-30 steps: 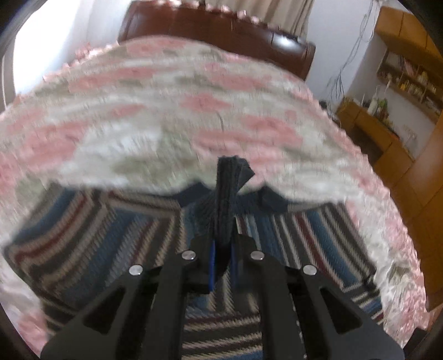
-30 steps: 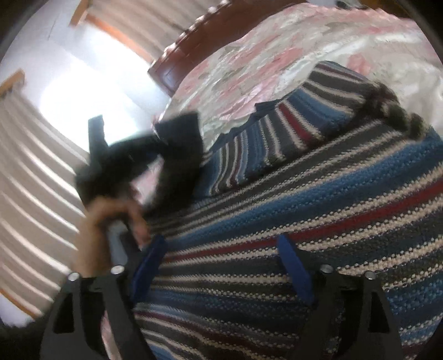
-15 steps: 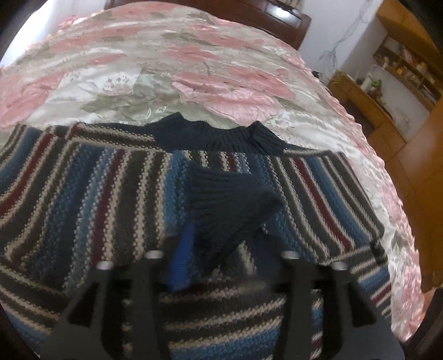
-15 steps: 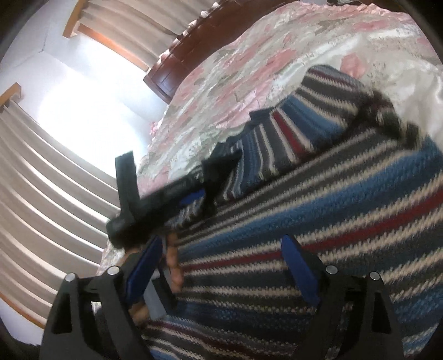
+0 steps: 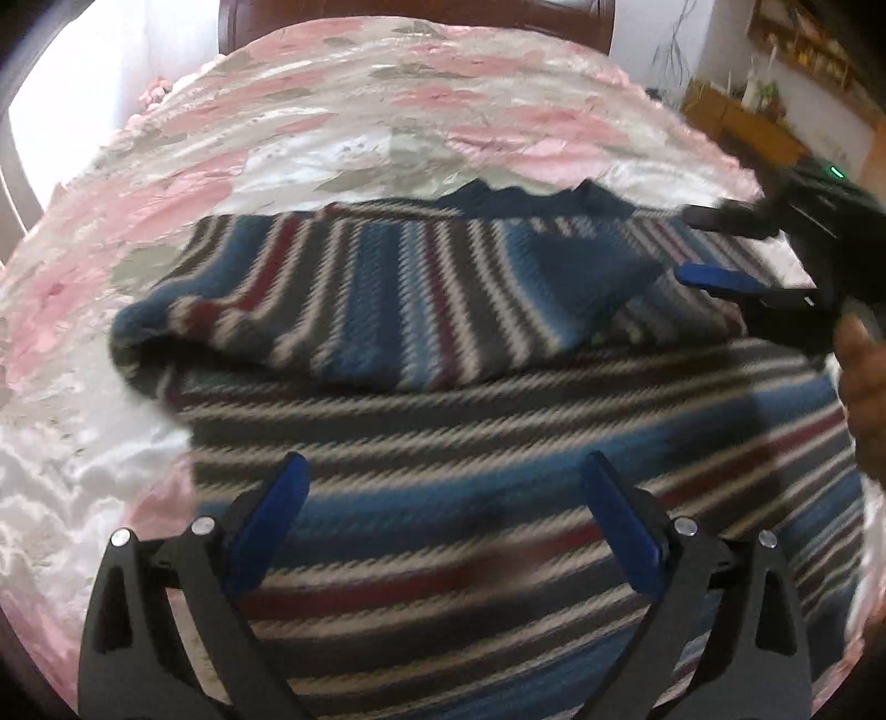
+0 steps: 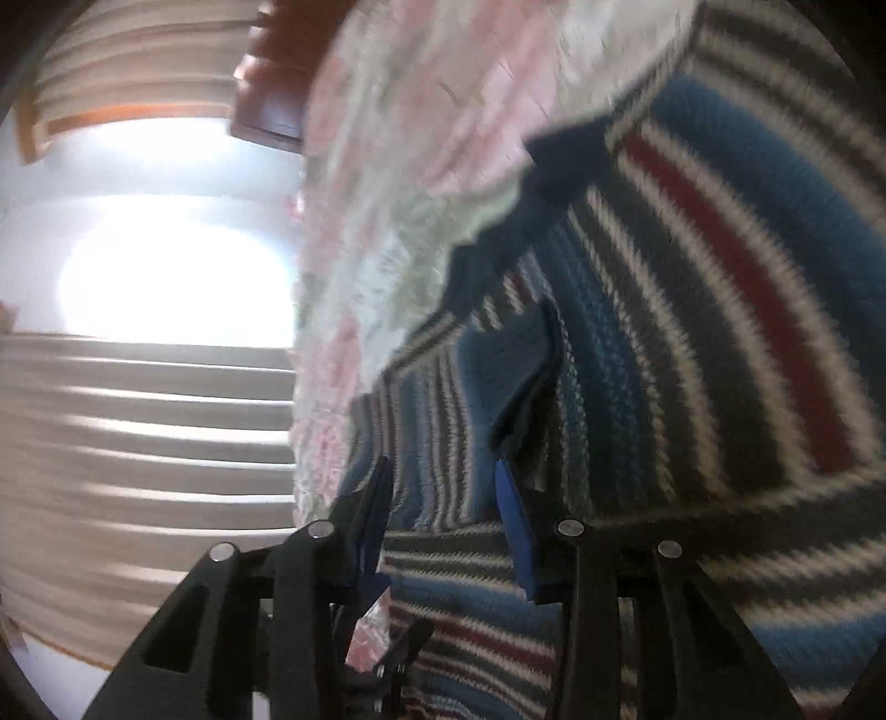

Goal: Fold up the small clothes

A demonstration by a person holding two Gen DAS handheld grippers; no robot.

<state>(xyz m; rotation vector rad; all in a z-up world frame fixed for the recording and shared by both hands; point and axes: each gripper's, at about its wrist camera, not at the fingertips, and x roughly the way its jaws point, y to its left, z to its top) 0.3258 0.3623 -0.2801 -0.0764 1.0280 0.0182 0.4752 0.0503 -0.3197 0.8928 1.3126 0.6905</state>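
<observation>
A striped knit sweater (image 5: 498,399) lies flat on a bed, on a satin bedspread (image 5: 310,122) printed with pink and grey flowers. Its bands run blue, dark grey, cream and dark red, and the neck is a plain navy collar (image 5: 526,199) at the far edge. One sleeve (image 5: 387,304) is folded across the chest, its stripes running crosswise to those of the body below it.

The left claw (image 5: 443,498) hovers over the near part of the sweater with its blue-padded fingers (image 5: 282,498) spread wide and nothing between them. At the right edge of that view the right claw (image 5: 720,249) reaches in over the sweater's right side near the sleeve end, with part of a hand (image 5: 864,399) behind it. In the right wrist view the right claw (image 6: 443,487) has its fingers partly apart, with a fold of the knit rising between them; whether the pads press it cannot be told.

Both views are smeared by motion, the right one heavily, so the knit's texture and the sleeve's cuff are hard to make out. The near hem is cut off by the claw bodies.

Bare bedspread lies open to the left of and beyond the sweater, up to a dark wooden headboard (image 5: 421,14). Wooden furniture (image 5: 736,116) stands at far right, and pleated curtains (image 6: 144,432) fill the left of the right wrist view.
</observation>
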